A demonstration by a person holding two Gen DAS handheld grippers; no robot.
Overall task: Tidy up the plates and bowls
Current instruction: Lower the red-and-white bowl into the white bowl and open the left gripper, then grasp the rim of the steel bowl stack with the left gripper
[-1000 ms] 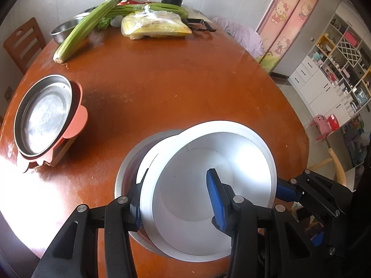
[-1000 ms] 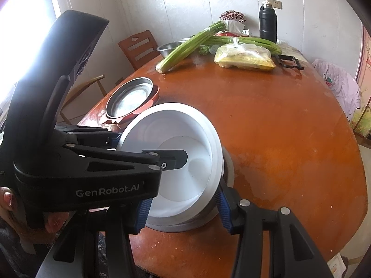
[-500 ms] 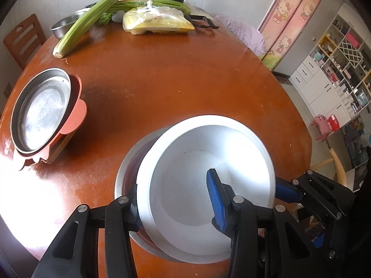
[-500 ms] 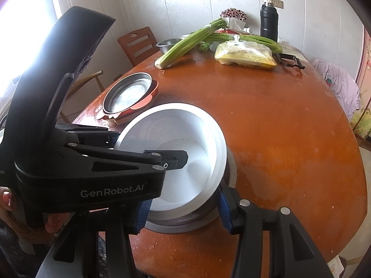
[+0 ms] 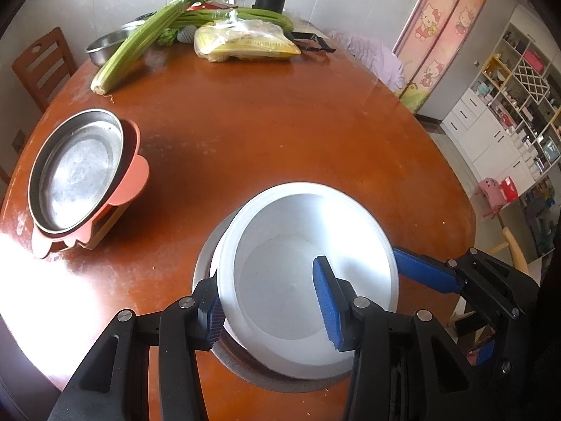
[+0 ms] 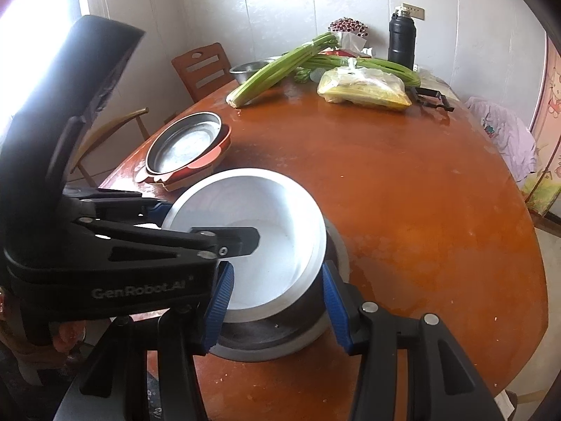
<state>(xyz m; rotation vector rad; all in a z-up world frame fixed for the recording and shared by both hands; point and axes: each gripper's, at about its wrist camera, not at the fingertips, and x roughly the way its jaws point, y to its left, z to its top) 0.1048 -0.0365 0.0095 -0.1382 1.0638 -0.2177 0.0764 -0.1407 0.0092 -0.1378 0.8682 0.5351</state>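
White bowl [image 5: 308, 273] now lower into metal bowl [image 6: 280, 333] on glossy round table [image 5: 280, 122], both tongs clamped on its rim

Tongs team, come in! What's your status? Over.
Left tongs straddle white bowl rim, grip unclear. Right tongs straddle near rims, grip unclear. White bowl sits tilted in metal bowl. Plate stack well aside.

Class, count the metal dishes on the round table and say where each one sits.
3: a steel pan on the orange tray at left; a metal bowl under the white bowl; a steel bowl behind the celery. More may be hidden.
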